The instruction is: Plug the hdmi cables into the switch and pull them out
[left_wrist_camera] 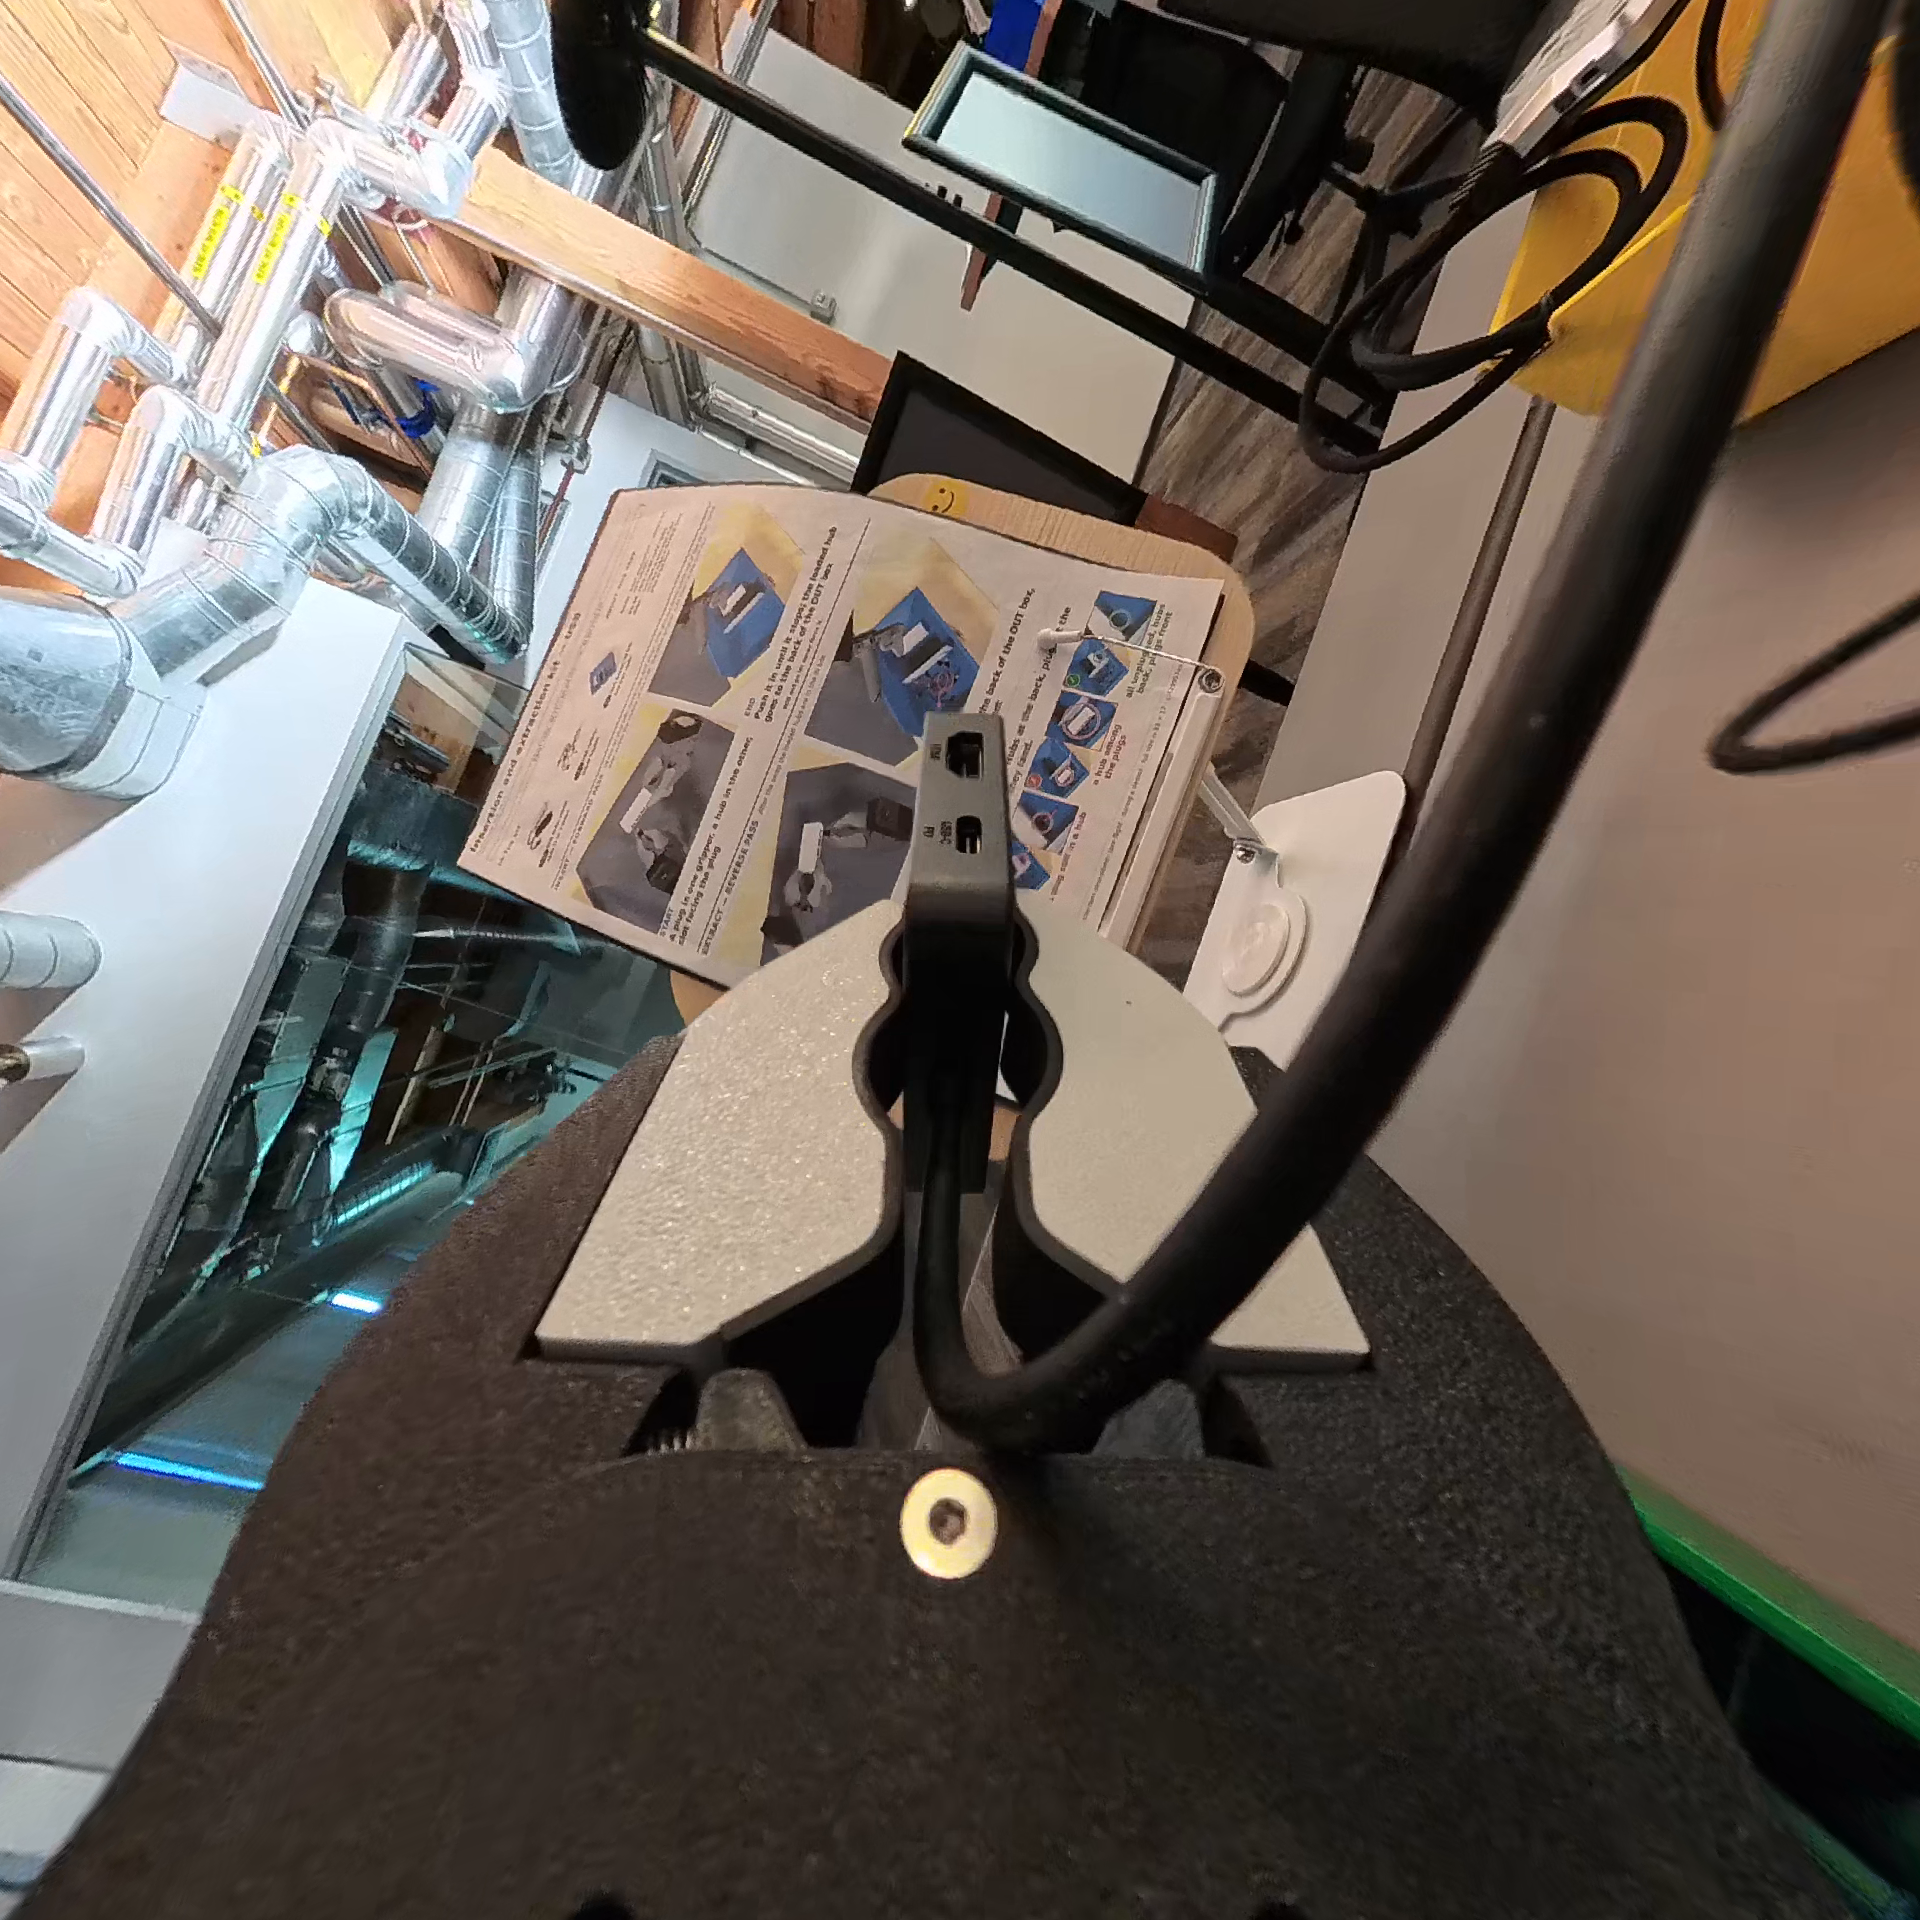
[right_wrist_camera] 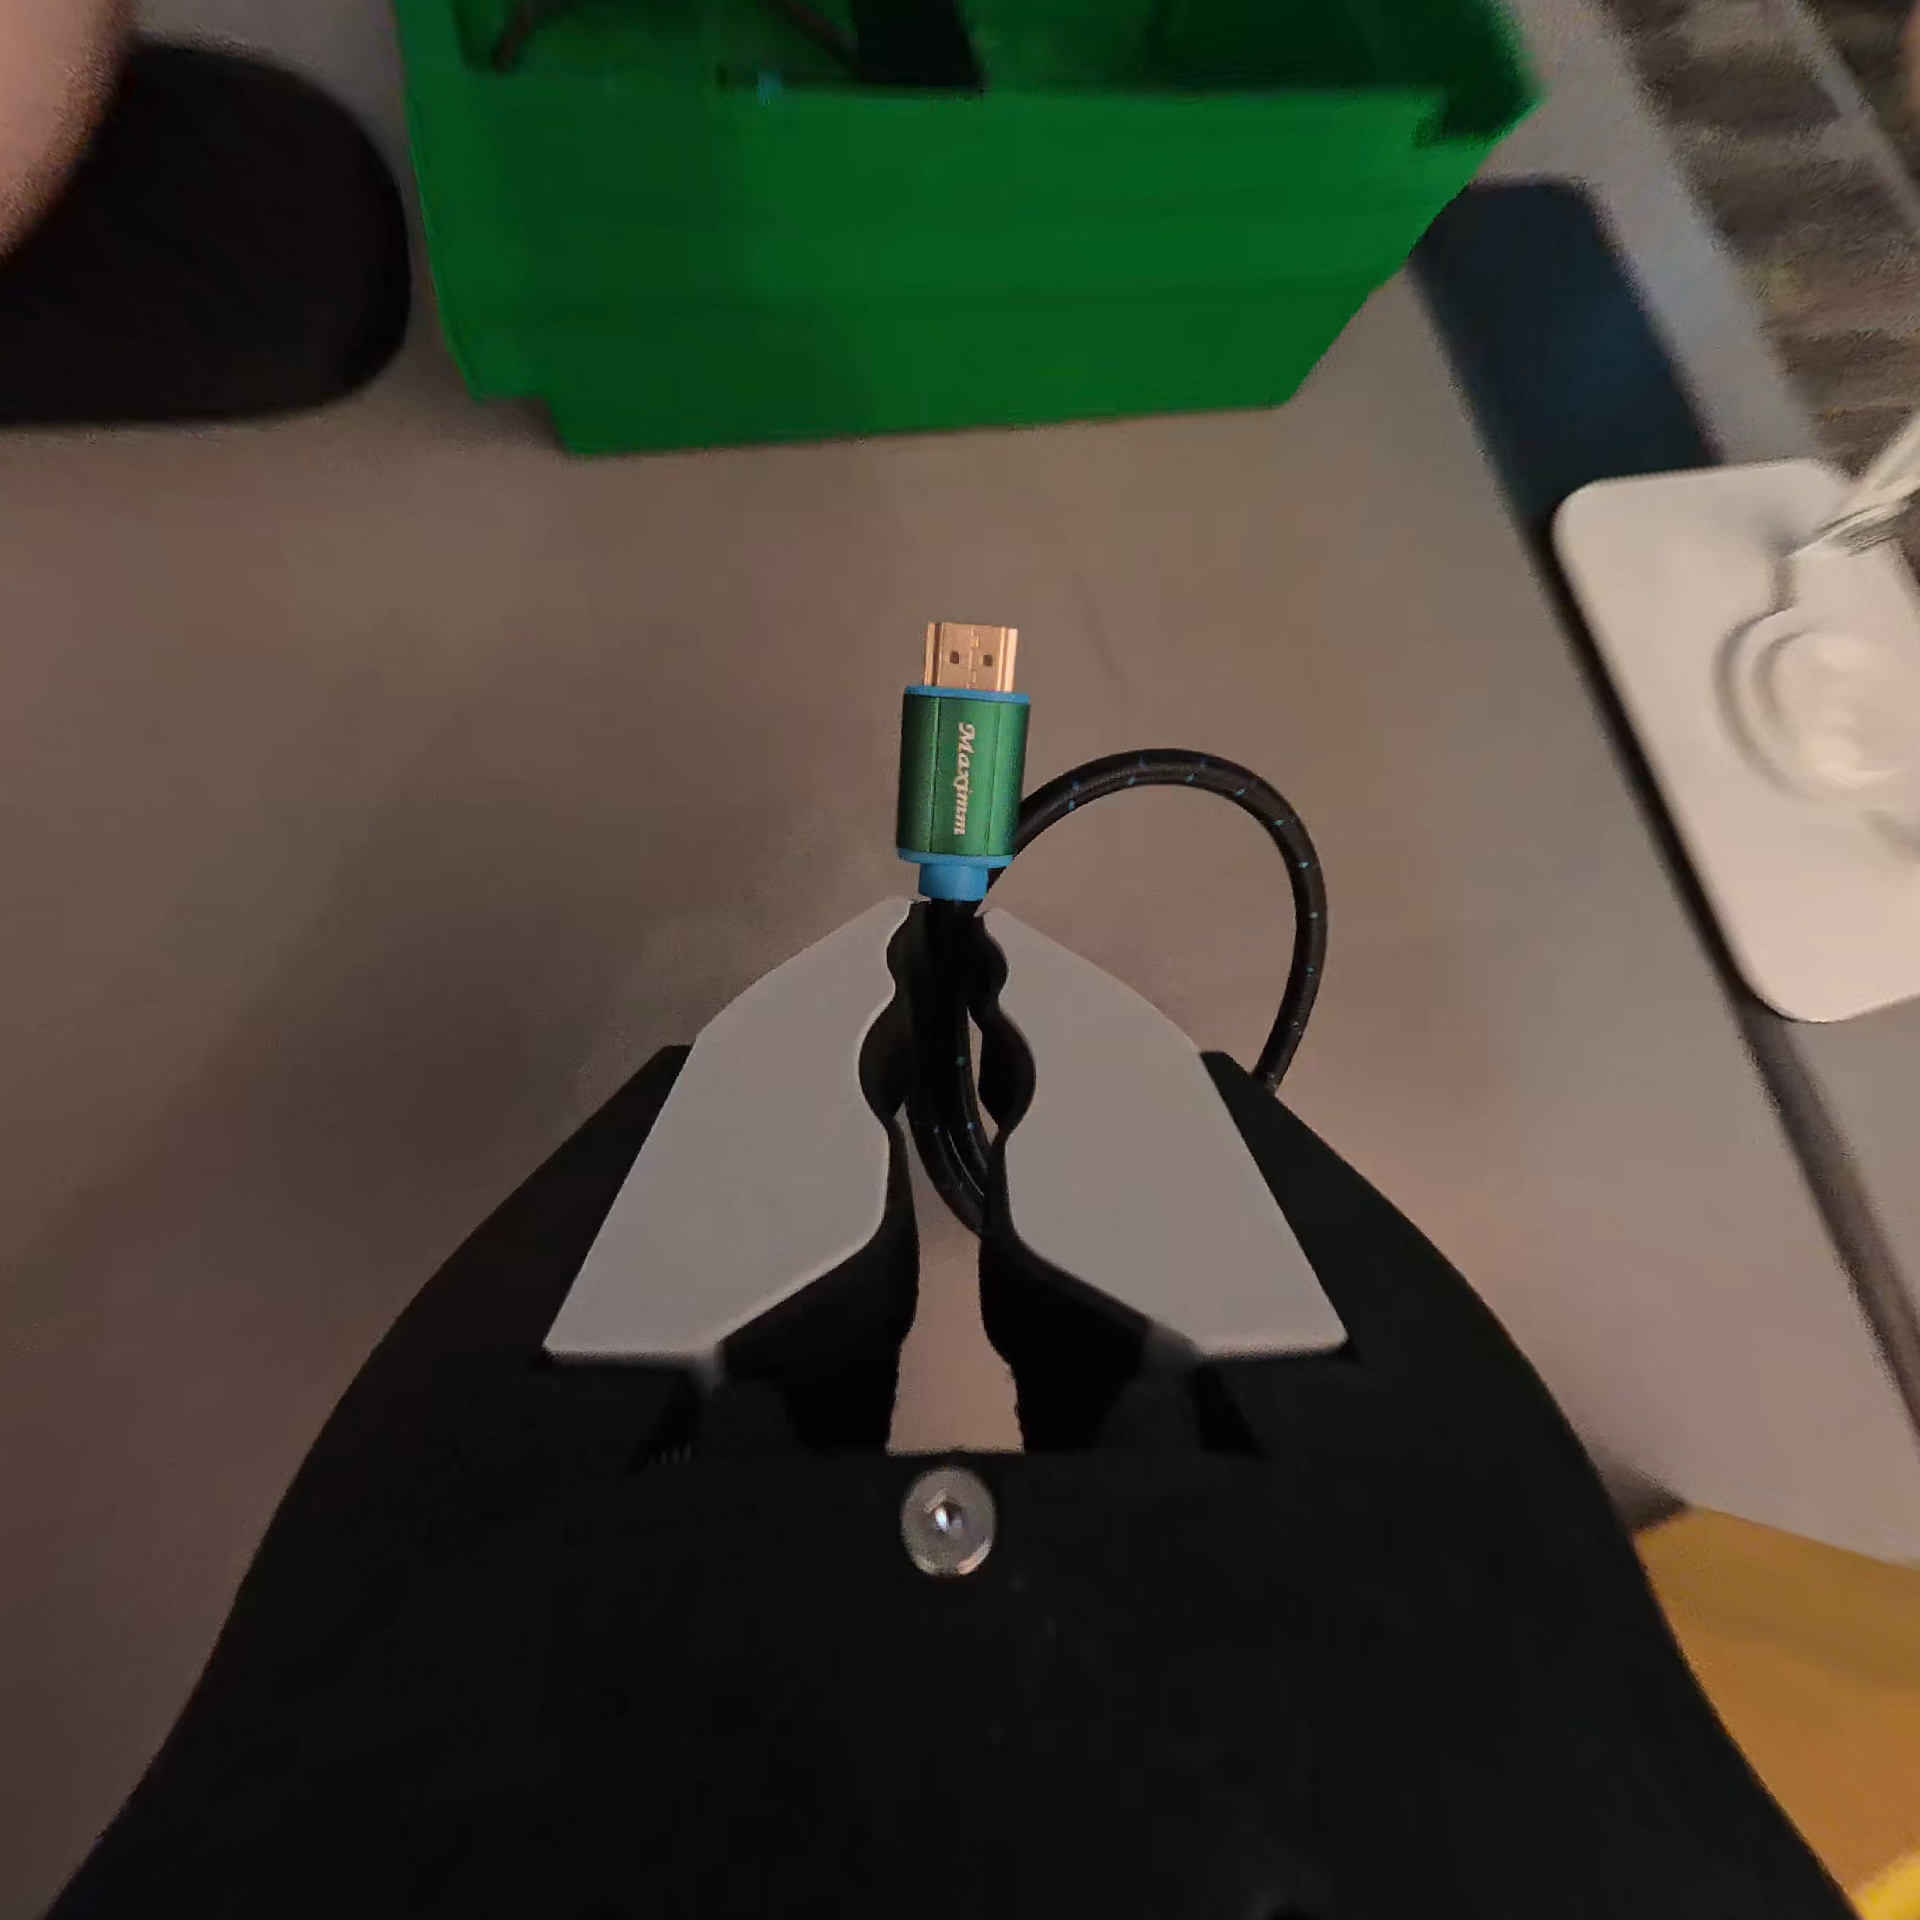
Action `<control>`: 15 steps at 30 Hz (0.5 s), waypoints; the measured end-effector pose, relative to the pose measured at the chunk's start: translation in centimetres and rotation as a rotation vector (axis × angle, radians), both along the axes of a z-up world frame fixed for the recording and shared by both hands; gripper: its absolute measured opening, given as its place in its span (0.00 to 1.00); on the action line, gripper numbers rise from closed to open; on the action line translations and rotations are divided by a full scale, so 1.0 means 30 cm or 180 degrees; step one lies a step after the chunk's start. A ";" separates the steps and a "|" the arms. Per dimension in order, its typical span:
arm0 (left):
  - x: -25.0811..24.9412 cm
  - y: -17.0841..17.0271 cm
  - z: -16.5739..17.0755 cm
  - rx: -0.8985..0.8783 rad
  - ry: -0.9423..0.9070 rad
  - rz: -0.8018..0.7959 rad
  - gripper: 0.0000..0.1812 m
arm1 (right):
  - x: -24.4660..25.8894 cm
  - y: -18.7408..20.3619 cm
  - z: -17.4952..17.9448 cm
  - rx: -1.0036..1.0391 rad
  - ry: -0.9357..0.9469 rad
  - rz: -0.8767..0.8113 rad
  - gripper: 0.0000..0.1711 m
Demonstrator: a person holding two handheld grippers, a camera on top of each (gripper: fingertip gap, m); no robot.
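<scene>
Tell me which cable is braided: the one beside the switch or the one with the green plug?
The HDMI cable with the green plug, in the right gripper; the switch cable is smooth black.

I count two grippers: my left gripper (left_wrist_camera: pixel 954 940) and my right gripper (right_wrist_camera: pixel 945 906). One black switch (left_wrist_camera: pixel 961 821). One HDMI plug (right_wrist_camera: pixel 962 758). Beyond that plug, one green bin (right_wrist_camera: pixel 935 239). One white base plate (right_wrist_camera: pixel 1756 727) to its right.
</scene>
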State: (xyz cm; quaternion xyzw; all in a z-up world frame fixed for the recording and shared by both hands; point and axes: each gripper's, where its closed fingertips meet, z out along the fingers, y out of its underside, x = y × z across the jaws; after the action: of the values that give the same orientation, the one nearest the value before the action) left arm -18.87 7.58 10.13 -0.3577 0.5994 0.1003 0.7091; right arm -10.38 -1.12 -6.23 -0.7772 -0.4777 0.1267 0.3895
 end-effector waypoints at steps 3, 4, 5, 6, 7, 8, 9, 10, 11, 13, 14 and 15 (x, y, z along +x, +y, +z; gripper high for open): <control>0.030 -0.013 -0.019 0.0058 0.0087 -0.0050 0.08 | 0.043 0.022 0.151 0.0175 -0.0030 -0.0132 0.04; 0.045 -0.018 -0.030 0.0072 0.0128 -0.0068 0.08 | 0.054 0.032 0.203 0.0206 -0.0004 -0.0191 0.04; 0.060 -0.021 -0.040 0.0093 0.0165 -0.0081 0.08 | 0.063 0.039 0.254 0.0227 0.0043 -0.0249 0.04; 0.077 -0.023 -0.051 0.0117 0.0199 -0.0081 0.08 | 0.069 0.042 0.300 0.0220 0.0095 -0.0313 0.04; 0.093 -0.024 -0.064 0.0135 0.0240 -0.0075 0.08 | 0.069 0.044 0.343 0.0235 0.0169 -0.0374 0.04; 0.110 -0.026 -0.080 0.0142 0.0296 -0.0070 0.08 | 0.063 0.043 0.378 0.0264 0.0252 -0.0428 0.04; 0.125 -0.024 -0.097 0.0157 0.0350 -0.0054 0.08 | 0.059 0.039 0.395 0.0266 0.0287 -0.0485 0.04; 0.138 -0.021 -0.112 0.0182 0.0401 -0.0022 0.08 | 0.057 0.037 0.397 0.0278 0.0263 -0.0553 0.04; 0.151 -0.018 -0.128 0.0195 0.0454 0.0002 0.08 | 0.057 0.037 0.382 0.0269 0.0196 -0.0619 0.04; 0.179 -0.021 -0.158 0.0233 0.0530 -0.0013 0.08 | 0.070 0.034 0.328 0.0148 -0.0074 -0.0693 0.05; 0.193 -0.025 -0.170 0.0256 0.0556 -0.0030 0.08 | 0.083 0.036 0.307 0.0088 -0.0180 -0.0751 0.05; 0.205 -0.029 -0.184 0.0268 0.0593 -0.0044 0.08 | 0.094 0.036 0.291 0.0023 -0.0225 -0.0796 0.05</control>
State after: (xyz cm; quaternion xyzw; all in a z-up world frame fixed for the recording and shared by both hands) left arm -12.71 6.70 4.63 -0.3126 0.6604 0.1533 0.6653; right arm -7.57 -0.03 2.49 -0.8332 -0.3910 0.0480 0.3880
